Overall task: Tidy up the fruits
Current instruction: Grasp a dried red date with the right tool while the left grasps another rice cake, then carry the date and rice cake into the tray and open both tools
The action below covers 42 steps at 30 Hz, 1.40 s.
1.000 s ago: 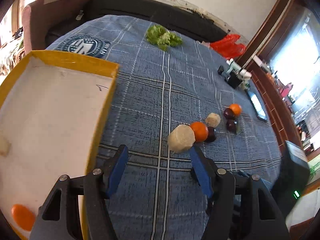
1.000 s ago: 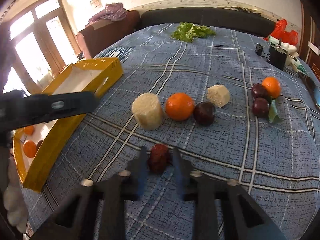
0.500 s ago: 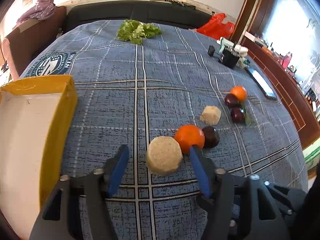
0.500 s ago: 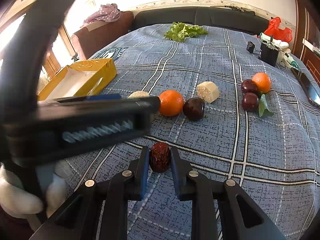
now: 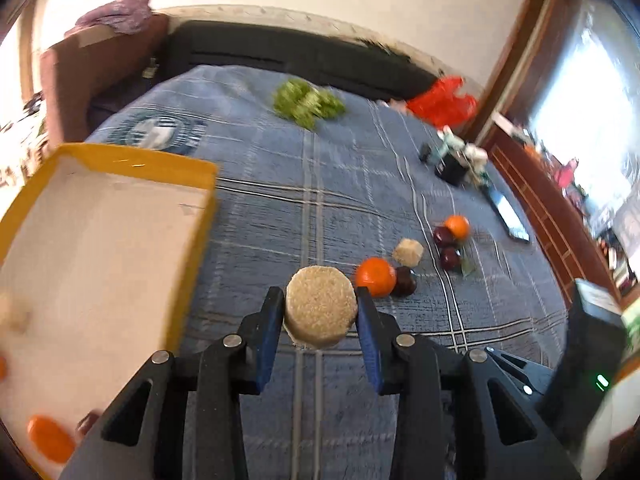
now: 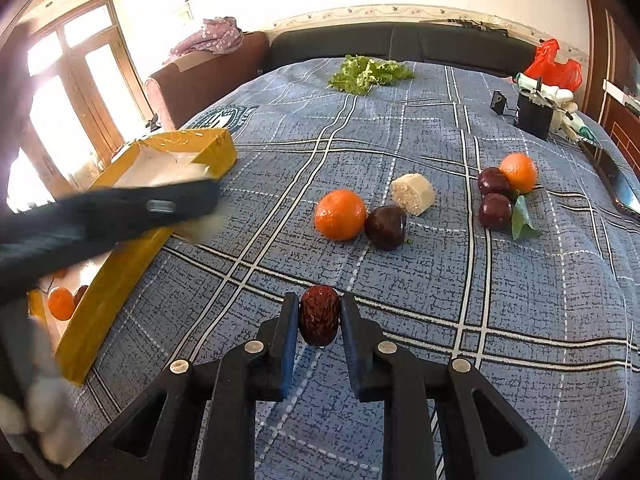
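Where it earlier stood wide, the left gripper [image 5: 320, 312] is closing on the beige puck [image 5: 320, 306].

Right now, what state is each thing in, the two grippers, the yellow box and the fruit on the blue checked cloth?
Left gripper: closing on the round beige cake, pads touching it.
Right gripper: shut on the wrinkled dark red date.
Yellow cardboard box: open, partly filled.
Loose orange: on the cloth, touching a dark plum.
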Each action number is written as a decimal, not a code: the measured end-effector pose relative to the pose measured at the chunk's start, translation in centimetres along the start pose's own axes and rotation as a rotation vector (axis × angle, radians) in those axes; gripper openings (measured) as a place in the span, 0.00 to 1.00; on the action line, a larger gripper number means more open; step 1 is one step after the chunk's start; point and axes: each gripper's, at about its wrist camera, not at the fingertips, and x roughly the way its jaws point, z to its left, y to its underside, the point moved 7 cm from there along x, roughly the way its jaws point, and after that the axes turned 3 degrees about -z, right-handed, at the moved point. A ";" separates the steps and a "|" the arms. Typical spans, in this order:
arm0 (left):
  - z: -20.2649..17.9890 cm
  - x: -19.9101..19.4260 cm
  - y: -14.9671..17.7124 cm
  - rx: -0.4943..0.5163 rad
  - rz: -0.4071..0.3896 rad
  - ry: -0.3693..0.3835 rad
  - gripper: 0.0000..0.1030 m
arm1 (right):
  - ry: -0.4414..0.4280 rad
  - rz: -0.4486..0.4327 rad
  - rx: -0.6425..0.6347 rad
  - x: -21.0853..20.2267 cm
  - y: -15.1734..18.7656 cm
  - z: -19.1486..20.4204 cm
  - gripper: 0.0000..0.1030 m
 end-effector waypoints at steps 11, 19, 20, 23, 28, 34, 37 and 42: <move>10.7 -10.7 1.1 -0.189 -0.155 -0.158 0.34 | 0.008 -0.061 -0.005 -1.2 -0.5 0.5 0.23; 19.5 -14.5 3.3 -0.278 -0.163 -0.325 0.34 | -0.063 -0.097 -0.083 -3.8 -2.5 6.5 0.23; 20.2 -14.4 3.5 -0.287 -0.155 -0.324 0.34 | -0.086 -0.093 -0.097 -3.9 -2.7 7.6 0.23; 21.3 -13.8 4.1 -0.291 -0.133 -0.325 0.34 | -0.176 -0.066 -0.150 -3.5 -3.6 12.7 0.23; 22.5 -11.8 4.3 -0.267 -0.092 -0.347 0.34 | -0.314 0.034 -0.226 -0.4 -3.9 20.6 0.23; 23.0 -11.3 4.3 -0.219 -0.082 -0.375 0.36 | -0.326 0.151 -0.288 5.1 -2.7 25.4 0.23; 22.9 -11.3 4.5 -0.212 -0.082 -0.354 0.39 | -0.323 0.188 -0.301 6.7 -2.1 26.0 0.23; 22.7 -11.9 4.7 -0.223 -0.093 -0.361 0.47 | -0.313 0.198 -0.312 7.5 -1.8 26.1 0.25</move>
